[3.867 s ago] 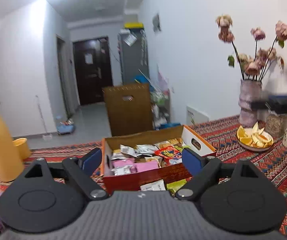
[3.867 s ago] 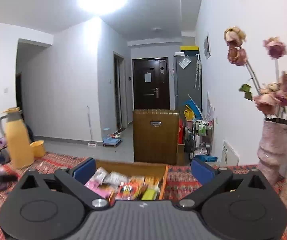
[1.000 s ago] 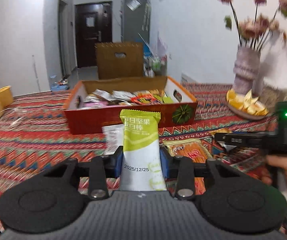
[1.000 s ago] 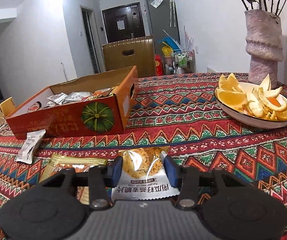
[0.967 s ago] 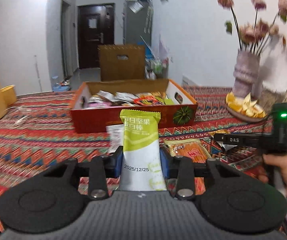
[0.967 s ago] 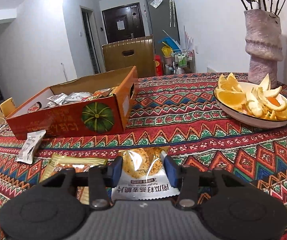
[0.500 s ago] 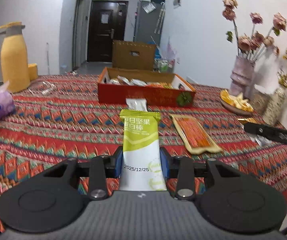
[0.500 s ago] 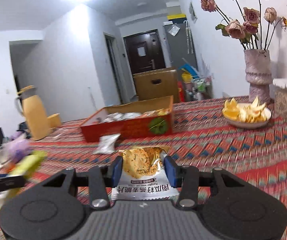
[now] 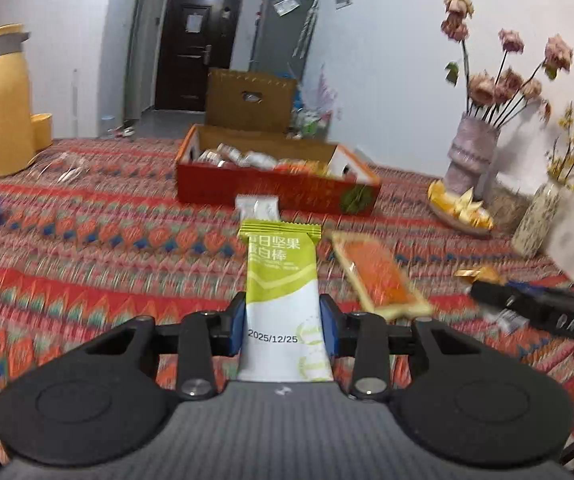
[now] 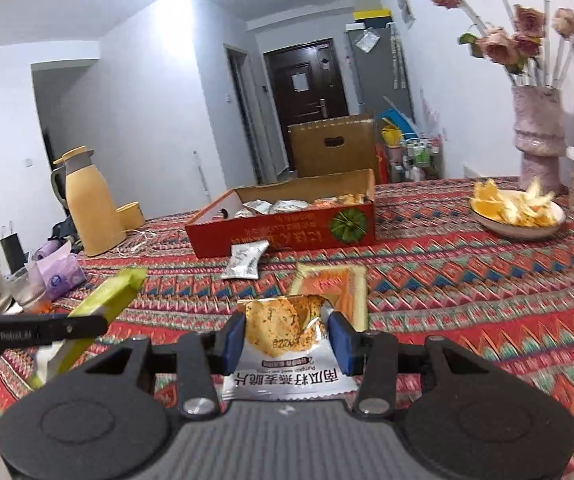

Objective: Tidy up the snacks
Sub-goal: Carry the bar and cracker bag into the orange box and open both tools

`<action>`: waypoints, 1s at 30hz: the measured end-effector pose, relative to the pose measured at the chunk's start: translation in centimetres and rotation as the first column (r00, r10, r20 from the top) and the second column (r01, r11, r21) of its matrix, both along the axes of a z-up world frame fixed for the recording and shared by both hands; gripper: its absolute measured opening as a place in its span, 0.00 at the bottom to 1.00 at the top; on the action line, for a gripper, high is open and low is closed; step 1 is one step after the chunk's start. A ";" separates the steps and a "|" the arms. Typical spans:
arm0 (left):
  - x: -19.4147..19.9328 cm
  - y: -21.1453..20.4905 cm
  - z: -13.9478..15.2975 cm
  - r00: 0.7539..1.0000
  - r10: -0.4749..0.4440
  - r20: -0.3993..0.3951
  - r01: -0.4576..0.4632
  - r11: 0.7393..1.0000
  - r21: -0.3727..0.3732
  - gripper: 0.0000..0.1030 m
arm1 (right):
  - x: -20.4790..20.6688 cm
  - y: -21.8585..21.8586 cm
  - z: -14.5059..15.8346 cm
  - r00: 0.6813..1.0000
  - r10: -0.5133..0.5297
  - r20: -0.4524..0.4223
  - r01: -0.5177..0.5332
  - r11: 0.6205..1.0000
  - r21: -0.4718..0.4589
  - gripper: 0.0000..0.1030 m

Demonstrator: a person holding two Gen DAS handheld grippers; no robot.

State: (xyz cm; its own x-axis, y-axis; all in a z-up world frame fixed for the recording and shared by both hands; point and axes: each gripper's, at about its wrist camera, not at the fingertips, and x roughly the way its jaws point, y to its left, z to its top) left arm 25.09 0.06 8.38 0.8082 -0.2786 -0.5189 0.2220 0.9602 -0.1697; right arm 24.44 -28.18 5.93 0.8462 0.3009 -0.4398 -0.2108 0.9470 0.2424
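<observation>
Yellow thermos (image 10: 89,200) at 9 o'clock on patterned tablecloth (image 10: 467,280); pink vase (image 10: 537,128) with dried roses, orange-peel bowl (image 10: 517,210) at 2 o'clock; dark door (image 10: 307,84) at 12.

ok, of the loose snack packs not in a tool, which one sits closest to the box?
The silver-white packet, lying right at the front wall of the red box. The flat orange pack lies farther out on the cloth, nearer the tools.

We find the snack box (image 10: 283,228) mid-table, one sachet (image 10: 246,258) just before it, the flat packet (image 10: 335,286) nearer, the fruit plate (image 10: 517,216) right.
</observation>
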 end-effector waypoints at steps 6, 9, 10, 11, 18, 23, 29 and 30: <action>8.3 -0.4 4.7 0.992 -0.023 0.122 0.015 0.998 0.063 0.37 | 7.5 0.7 3.7 0.992 0.108 0.063 -0.107 0.994 -0.032 0.43; 14.0 -1.2 6.0 0.990 -0.012 0.142 -0.003 0.995 0.100 0.37 | 13.9 0.6 4.7 0.987 0.149 0.054 -0.152 0.988 0.042 0.43; 16.1 -1.5 6.3 0.988 -0.006 0.154 -0.010 0.995 0.104 0.37 | 16.0 0.7 4.7 0.986 0.158 0.048 -0.161 0.985 0.066 0.43; 18.1 -1.8 6.5 0.987 0.004 0.161 -0.021 0.994 0.105 0.37 | 18.7 0.9 4.5 0.987 0.159 0.037 -0.162 0.983 0.090 0.43; 29.8 -2.3 4.4 0.997 -0.014 0.072 0.015 1.000 -0.026 0.37 | 32.8 3.5 0.7 0.989 0.137 -0.059 -0.126 0.980 0.151 0.43; 36.2 -2.5 0.0 1.000 0.015 -0.010 -0.016 0.999 -0.045 0.38 | 38.3 6.1 -3.6 0.984 0.113 -0.137 -0.105 0.993 0.060 0.46; 38.6 -2.5 -3.3 0.997 0.027 -0.072 -0.025 0.999 0.031 0.49 | 38.7 7.3 -5.2 0.985 0.054 -0.163 -0.072 0.992 -0.103 0.75; 38.4 -2.1 -3.2 0.997 0.039 -0.067 -0.039 0.999 0.009 0.53 | 38.7 7.3 -5.2 0.985 0.059 -0.160 -0.078 0.990 -0.116 0.75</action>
State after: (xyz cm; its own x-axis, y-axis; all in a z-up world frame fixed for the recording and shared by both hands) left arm 63.47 -1.99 5.16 0.7815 -0.2433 -0.5745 0.1726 0.9692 -0.1757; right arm 63.17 -20.88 0.73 0.7434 0.2922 -0.6016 -0.2450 0.9560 0.1616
